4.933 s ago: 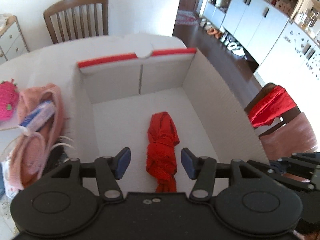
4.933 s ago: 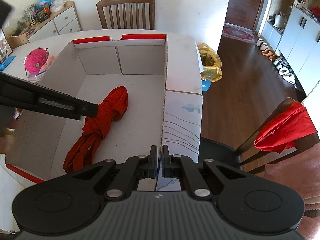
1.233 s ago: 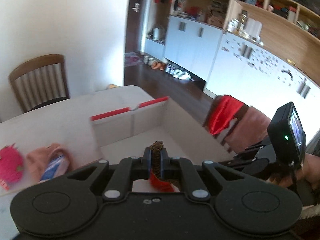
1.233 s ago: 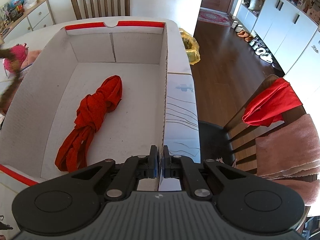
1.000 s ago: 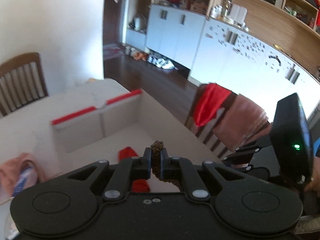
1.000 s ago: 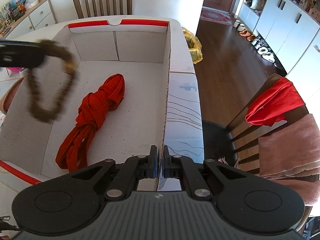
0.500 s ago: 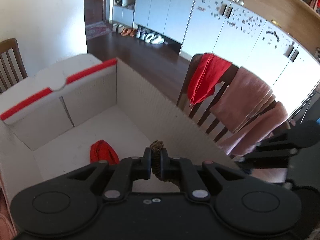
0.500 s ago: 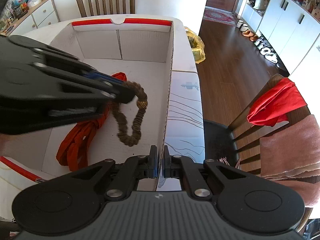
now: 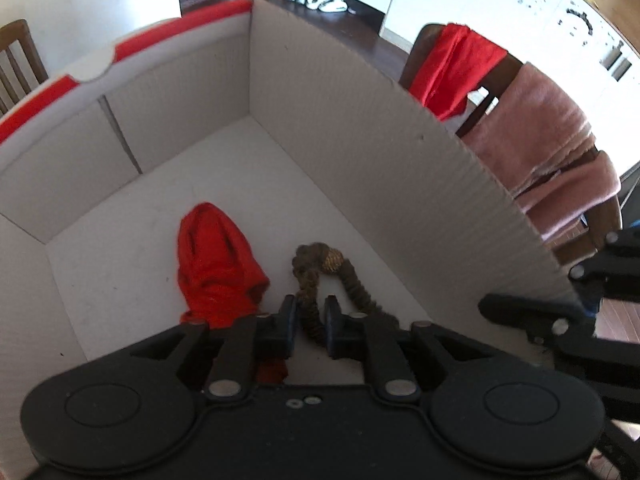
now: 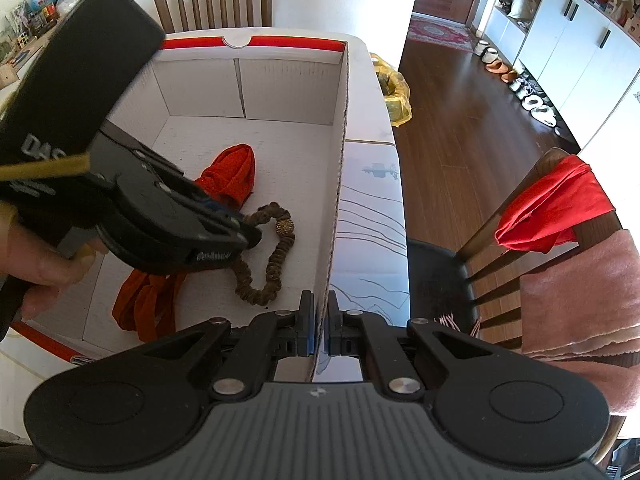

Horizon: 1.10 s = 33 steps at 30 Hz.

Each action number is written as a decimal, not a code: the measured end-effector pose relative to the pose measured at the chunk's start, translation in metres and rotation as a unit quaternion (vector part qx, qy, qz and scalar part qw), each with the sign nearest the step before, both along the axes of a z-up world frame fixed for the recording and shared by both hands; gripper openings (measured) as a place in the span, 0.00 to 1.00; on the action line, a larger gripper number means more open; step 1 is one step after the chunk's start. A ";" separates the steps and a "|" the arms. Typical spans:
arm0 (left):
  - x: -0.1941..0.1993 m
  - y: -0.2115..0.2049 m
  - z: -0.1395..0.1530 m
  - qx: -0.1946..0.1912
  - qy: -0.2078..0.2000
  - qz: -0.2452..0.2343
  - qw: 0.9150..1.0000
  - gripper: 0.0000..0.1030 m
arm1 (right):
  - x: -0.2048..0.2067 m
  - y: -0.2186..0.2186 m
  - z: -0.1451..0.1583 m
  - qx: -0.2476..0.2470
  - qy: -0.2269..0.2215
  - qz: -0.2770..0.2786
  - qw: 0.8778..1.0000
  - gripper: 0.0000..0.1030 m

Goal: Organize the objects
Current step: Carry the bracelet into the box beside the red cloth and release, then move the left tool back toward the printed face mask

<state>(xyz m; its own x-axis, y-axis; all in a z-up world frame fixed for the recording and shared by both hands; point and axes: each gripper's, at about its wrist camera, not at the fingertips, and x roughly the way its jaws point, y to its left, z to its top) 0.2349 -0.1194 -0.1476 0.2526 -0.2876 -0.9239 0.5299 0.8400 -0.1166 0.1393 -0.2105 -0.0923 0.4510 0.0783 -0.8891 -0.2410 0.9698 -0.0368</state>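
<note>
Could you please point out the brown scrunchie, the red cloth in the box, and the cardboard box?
Brown scrunchie (image 10: pixel 276 268), right wrist view, right side of its loop.
Red cloth (image 9: pixel 212 256), left wrist view, bundle's middle.
Cardboard box (image 10: pixel 288 92), right wrist view, far inner wall.

A brown scrunchie (image 9: pixel 320 276) with 1 gold bead lies looped on the floor of the white box (image 9: pixel 360 128). A rumpled red cloth (image 9: pixel 216 264) lies at its 9 o'clock, just beside it.

Cardboard box (image 10: pixel 338 168): matt white corrugated board, ribbed walls; red cloth (image 9: pixel 216 256): soft matt knit; brown scrunchie (image 10: pixel 264 264): rough gathered fabric with a glittering gold bead; left gripper (image 9: pixel 310 322): matt black plastic, bright metal pins; floor (image 10: pixel 452 120): glossy wood.
</note>
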 end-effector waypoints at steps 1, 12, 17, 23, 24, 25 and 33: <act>0.000 0.000 -0.001 0.001 -0.001 -0.001 1.000 0.16 | 0.000 0.000 0.000 0.000 0.000 0.000 1.000 0.04; -0.011 0.014 0.008 -0.006 -0.010 0.003 1.000 0.31 | 0.000 0.000 0.000 0.000 0.000 0.000 1.000 0.04; -0.019 0.027 0.031 -0.031 -0.022 0.014 0.999 0.35 | -0.001 0.000 0.001 -0.001 0.000 0.001 1.000 0.04; -0.035 0.039 0.065 -0.053 -0.048 0.026 0.997 0.37 | -0.002 -0.001 0.001 -0.004 -0.001 0.000 1.000 0.04; -0.040 0.041 0.072 -0.057 -0.055 0.030 0.996 0.37 | -0.002 -0.001 0.001 -0.004 -0.001 0.000 1.000 0.04; -0.043 0.046 0.078 -0.061 -0.061 0.033 0.996 0.37 | -0.002 -0.001 0.001 -0.005 -0.002 0.000 1.000 0.04; -0.058 0.073 0.114 -0.074 -0.112 0.088 0.987 0.37 | -0.003 0.000 0.001 -0.009 -0.003 0.001 1.000 0.04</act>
